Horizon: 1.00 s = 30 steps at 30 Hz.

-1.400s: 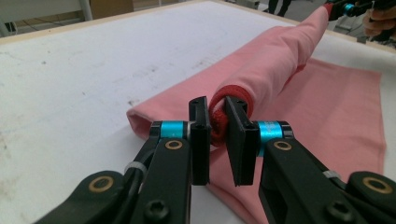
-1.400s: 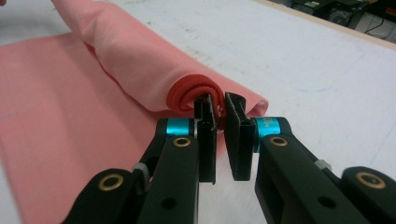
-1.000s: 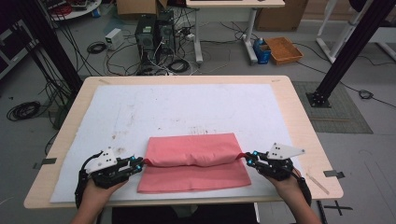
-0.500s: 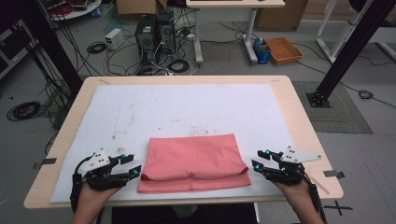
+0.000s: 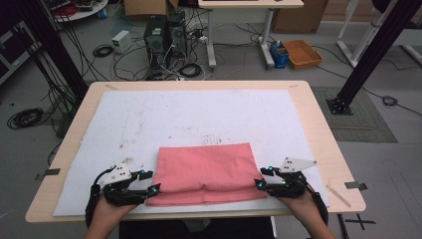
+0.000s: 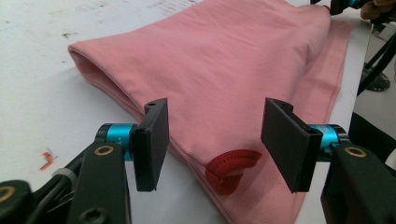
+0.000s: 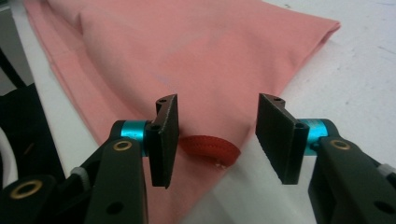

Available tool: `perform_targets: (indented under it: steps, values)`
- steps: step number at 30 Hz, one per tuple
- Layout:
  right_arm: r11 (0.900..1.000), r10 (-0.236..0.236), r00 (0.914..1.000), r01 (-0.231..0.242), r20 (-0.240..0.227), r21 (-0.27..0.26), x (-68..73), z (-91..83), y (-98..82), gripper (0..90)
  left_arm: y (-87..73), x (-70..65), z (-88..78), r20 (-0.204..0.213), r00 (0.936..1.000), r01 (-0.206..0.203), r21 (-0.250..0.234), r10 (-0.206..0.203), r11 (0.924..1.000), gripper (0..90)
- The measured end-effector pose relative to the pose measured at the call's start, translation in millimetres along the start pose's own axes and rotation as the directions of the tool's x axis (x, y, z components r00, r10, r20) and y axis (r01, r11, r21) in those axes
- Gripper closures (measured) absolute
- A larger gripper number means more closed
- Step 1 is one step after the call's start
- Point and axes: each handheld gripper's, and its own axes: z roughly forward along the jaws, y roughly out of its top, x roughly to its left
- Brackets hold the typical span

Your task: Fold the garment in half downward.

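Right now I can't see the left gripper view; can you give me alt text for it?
The left gripper stands open just above the near edge of a folded pink cloth, its two black jaws either side of a small red loop sewn at the cloth's edge, touching neither. The cloth lies on a white table cover, and the other gripper sits at its far corner.

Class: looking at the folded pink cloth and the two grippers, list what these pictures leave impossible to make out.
- Pink cloth: what garment it is; folded, inner layers hidden, high view.
- Red loop: what it attaches to; tucked under the cloth edge, left gripper view.
- Pink cloth's far end, right gripper view: cut off by the top edge.
- Stains on the white mat: too small, high view.
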Motion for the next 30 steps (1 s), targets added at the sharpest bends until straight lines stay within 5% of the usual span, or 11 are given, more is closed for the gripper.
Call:
perform_targets:
  steps: [11, 21, 24, 27, 30]
  values:
    - [0.999, -0.046, 0.9988, 0.046, -0.015, 0.018, 4.9, 3.3, 2.6, 76.1, 2.5, -2.1, 8.4, 0.018, 0.9995, -0.026, 0.072, 0.024, 0.997, 68.3]
    - [0.998, -0.065, 0.9978, 0.065, -0.004, -0.004, 4.5, -0.1, 4.1, 82.1, 4.1, -1.2, 4.7, 0.022, 0.9986, -0.049, 0.061, 0.048, 0.9969, 84.2]
    - [0.998, -0.067, 0.9978, 0.067, -0.002, -0.011, 4.3, -1.7, 3.7, 82.7, 3.8, -1.9, 1.0, 0.017, 0.999, -0.041, 0.045, 0.041, 0.9981, 81.8]
    - [0.998, -0.065, 0.9979, 0.065, -0.002, -0.011, 4.7, -2.5, 3.2, 82.6, 3.1, -3.9, -1.6, 0.004, 1.0, -0.008, 0.063, 0.007, 0.998, 57.7]
    - [0.998, -0.065, 0.9979, 0.065, -0.001, -0.016, 4.5, -3.1, 3.0, 82.1, 1.0, -6.7, -2.6, -0.011, 0.9998, -0.017, 0.09, 0.018, 0.9958, 51.9]
